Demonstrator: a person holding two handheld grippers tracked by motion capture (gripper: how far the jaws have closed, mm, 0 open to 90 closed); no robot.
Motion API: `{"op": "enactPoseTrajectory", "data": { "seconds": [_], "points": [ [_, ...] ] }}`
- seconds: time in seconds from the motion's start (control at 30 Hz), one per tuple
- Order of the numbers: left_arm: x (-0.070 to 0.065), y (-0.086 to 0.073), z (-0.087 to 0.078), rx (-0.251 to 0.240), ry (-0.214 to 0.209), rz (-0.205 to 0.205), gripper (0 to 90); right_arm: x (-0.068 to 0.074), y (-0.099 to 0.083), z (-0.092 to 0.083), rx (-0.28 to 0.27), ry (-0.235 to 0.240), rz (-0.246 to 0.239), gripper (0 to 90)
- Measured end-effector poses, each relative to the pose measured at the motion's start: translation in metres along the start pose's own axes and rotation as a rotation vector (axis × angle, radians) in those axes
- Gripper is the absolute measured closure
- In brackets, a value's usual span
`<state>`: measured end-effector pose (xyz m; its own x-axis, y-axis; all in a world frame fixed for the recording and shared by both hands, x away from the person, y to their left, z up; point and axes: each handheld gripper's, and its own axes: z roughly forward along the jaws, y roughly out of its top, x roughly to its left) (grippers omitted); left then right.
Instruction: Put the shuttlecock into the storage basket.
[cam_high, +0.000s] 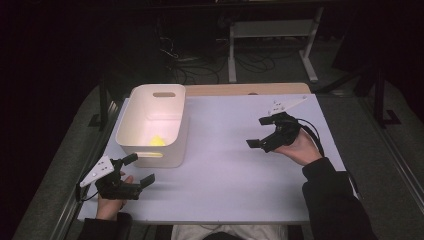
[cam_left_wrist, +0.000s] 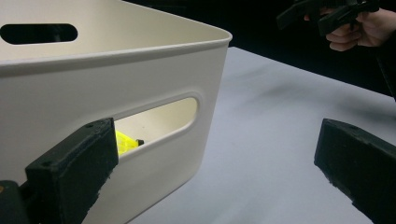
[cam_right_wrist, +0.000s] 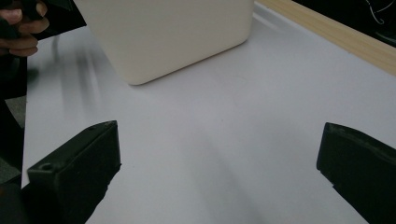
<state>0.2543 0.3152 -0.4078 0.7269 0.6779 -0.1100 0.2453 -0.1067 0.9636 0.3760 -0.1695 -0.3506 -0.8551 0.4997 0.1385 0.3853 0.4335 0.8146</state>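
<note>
Left tongs (cam_high: 136, 170) sat at the near-left of the bench (cam_high: 235, 185), jaws spread wide and holding nothing, just beside the near wall of the white bin (cam_high: 170, 127). The bin lay forward of them, its long axis running away from the person, handle slots in the near and far end walls. In the left gripper view the left jaw stood in front of the near slot (cam_left_wrist: 159, 123), apart from the wall as far as could be told, and a small yellow object (cam_left_wrist: 125, 141) showed through it; from above the same yellow object (cam_high: 157, 141) lay on the bin floor toward the near end. Right tongs (cam_high: 264, 132) hovered over the right half of the bench, also wide and empty, pointing left toward the bin with bare bench between, well apart from it. Left hand (cam_high: 112, 200) was clearly the nearer one, so any grab at the bin's near edge or slot probably fell to it. Bench top was pale, flat, matte, with a wooden strip (cam_high: 245, 89) along the far edge. Room beyond was dark: floor cables (cam_high: 200, 65) and a white table frame (cam_high: 272, 35) behind the bench. Judged as pre-grasp or just after a drop into the bin; could not tell which.
</note>
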Motion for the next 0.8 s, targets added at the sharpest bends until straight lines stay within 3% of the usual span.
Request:
{"op": "enactPoseTrajectory", "data": {
  "seconds": [0.8],
  "points": [
    [0.0, 0.0, 0.0, 0.005, 0.001, 0.005, 0.0, -0.001, -0.05, -0.021, -0.018, -0.038, 0.081, 0.0]
  ]
}}
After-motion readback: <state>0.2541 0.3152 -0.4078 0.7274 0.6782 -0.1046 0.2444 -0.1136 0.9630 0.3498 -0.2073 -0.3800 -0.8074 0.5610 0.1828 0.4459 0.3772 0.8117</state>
